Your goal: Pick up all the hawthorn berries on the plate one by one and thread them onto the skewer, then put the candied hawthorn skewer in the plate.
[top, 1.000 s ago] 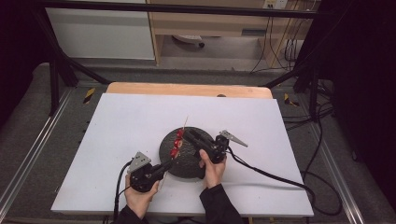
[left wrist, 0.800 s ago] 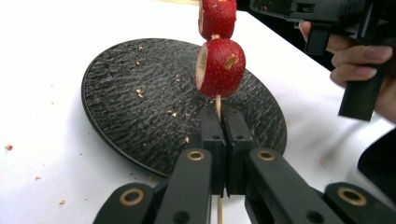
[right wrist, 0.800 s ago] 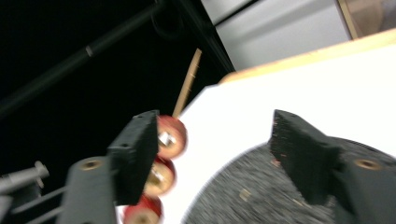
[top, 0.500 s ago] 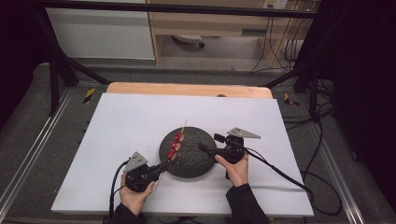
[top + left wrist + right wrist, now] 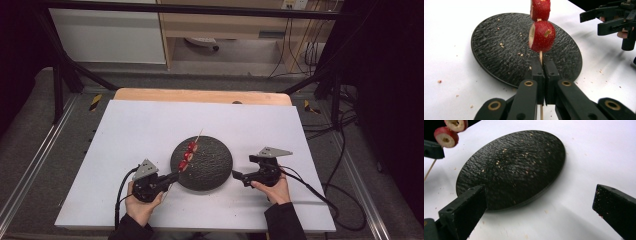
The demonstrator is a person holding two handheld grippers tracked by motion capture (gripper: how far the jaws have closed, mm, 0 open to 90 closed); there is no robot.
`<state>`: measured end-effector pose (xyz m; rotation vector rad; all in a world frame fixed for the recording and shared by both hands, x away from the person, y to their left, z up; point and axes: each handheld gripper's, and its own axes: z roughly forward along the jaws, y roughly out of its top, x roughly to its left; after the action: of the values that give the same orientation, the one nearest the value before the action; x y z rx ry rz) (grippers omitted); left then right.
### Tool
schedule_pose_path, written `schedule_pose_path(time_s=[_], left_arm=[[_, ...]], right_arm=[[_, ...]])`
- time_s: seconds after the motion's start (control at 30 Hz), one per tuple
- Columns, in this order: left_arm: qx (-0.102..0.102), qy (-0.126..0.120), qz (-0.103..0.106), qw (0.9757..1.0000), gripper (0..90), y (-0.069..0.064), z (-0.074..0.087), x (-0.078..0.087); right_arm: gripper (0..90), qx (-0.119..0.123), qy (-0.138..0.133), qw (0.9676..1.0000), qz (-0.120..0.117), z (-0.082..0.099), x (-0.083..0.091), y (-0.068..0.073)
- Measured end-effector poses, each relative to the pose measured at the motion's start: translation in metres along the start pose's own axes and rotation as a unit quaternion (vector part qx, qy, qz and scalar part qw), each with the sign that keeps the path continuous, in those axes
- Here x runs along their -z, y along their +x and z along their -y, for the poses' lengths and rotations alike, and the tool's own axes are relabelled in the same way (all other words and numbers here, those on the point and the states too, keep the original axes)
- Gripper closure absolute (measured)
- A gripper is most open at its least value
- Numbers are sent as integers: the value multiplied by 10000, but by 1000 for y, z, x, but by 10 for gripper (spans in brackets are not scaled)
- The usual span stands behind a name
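Left gripper [image 5: 172, 177] fingers pinch the skewer [image 5: 540, 57] of red fruit slices above the dark plate [image 5: 212, 170]; right gripper [image 5: 236, 176], lower right, has just spread its fingers, nothing between.

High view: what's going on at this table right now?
A person works with a gripper in each hand. The left gripper is shut on a wooden skewer threaded with red fruit slices, holding it over a round black plate on the white table. The right gripper sits at the plate's right edge; its fingers have just been opening, with nothing between them.
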<state>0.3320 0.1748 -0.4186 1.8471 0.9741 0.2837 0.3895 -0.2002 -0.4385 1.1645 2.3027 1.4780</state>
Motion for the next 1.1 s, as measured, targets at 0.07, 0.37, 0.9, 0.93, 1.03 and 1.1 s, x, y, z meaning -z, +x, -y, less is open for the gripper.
schedule_pose_path(time_s=[0.07,0.37,0.9,0.93,1.03,1.1], left_arm=[[-77,80,-2,9999,885,0,-4,-1],[-314,449,-87,9985,885,6,-24,-5],[-355,1134,-139,9928,885,17,-42,-24],[-346,1176,-152,9923,885,17,-43,-26],[-337,1327,-195,9904,884,18,-43,-34],[-343,1450,-188,9887,884,17,-42,-38]], right_arm=[[5,-15,35,10000,53,6,7,-5],[9,15,286,9996,66,30,31,-24],[6,153,612,9974,345,43,42,-26],[6,168,598,9975,344,43,43,-26],[6,167,599,9974,353,44,44,-27],[6,123,603,9975,360,45,45,-27]])
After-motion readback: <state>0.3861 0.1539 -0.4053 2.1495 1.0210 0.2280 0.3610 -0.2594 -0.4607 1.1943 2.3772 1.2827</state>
